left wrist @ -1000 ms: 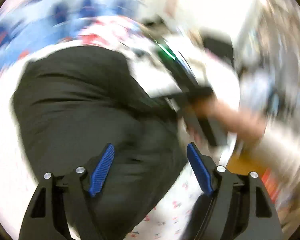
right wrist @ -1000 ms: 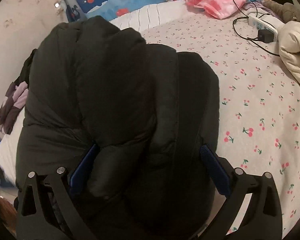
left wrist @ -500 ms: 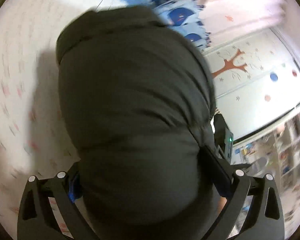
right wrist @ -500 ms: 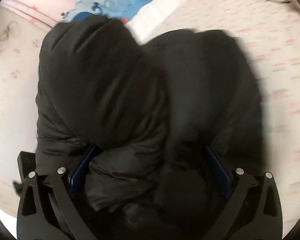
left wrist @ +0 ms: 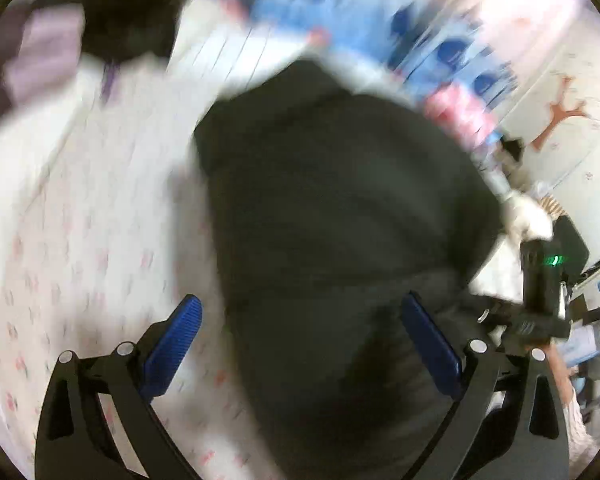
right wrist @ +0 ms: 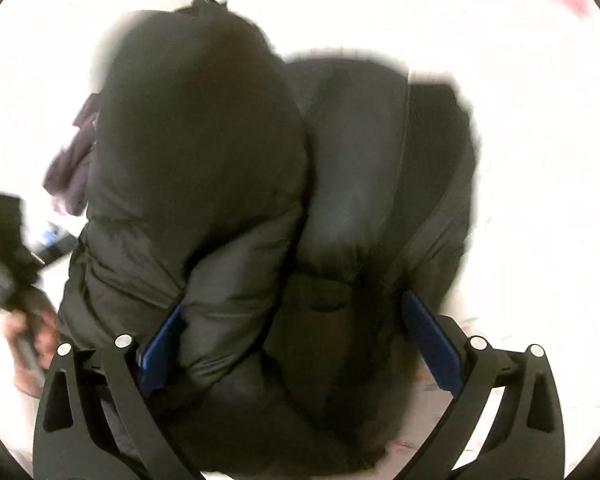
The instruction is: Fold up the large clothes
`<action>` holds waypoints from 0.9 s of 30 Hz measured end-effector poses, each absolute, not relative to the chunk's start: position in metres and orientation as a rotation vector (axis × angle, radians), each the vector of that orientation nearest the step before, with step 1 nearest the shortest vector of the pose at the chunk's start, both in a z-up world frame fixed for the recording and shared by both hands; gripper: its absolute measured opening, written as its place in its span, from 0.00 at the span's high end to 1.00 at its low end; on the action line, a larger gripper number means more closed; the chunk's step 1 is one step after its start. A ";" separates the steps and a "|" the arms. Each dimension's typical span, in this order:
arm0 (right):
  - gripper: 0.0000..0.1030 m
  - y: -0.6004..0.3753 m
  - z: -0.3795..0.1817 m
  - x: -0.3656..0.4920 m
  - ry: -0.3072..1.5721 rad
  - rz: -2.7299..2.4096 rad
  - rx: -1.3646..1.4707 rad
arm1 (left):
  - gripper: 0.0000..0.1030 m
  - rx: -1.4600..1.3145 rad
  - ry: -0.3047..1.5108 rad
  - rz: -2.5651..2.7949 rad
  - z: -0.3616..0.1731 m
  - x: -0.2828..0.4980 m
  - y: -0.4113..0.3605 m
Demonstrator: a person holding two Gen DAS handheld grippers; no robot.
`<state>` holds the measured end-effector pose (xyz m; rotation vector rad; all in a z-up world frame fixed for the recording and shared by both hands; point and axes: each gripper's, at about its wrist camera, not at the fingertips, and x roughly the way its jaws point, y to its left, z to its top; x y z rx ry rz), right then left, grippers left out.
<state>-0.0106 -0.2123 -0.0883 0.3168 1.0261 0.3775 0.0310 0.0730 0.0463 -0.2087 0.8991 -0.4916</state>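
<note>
White bedsheet [left wrist: 80, 240] with small red cherry print underfoot, blurred by motion; blue whale-print fabric [left wrist: 440, 28] bunched along the far edge, wall with a brown tree decal [left wrist: 560, 116] beyond at right. Dark purple and lilac clothing [left wrist: 40, 56] heaped at the far left corner of the bed.

Black puffer jacket [left wrist: 340, 220] folded into a thick bundle on the sheet, filling the middle of both views; quilted seams visible in the right wrist view [right wrist: 228, 248], two rounded lobes side by side with a ribbed dark band along the right lobe.

Left gripper [left wrist: 300, 344] spread wide: left blue pad [left wrist: 172, 344] clear over bare sheet, right pad [left wrist: 432, 348] against the jacket's near edge, nothing pinched between them. Same gripper seen blurred at the left edge of the right wrist view, with the hand [right wrist: 28, 344] on its handle.

Right gripper [right wrist: 296, 344] also wide apart, straddling the near end of the bundle; left pad [right wrist: 160, 348] half buried in the padding, right pad [right wrist: 432, 344] just at the fabric's flank. Pressing or merely surrounding: cannot tell. Black body of this gripper with a green light [left wrist: 552, 260] visible at the right of the left wrist view.
</note>
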 end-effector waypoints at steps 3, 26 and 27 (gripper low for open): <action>0.06 -0.203 -0.030 -0.028 0.775 0.267 0.171 | 0.07 -0.156 0.825 -0.596 0.059 0.039 0.026; 0.06 -0.250 -0.112 0.056 1.019 0.168 0.311 | 0.07 -0.303 0.934 -0.828 -0.004 0.030 0.022; 0.06 -0.256 -0.107 0.055 1.001 0.148 0.332 | 0.07 -0.286 0.939 -0.820 0.002 0.026 0.020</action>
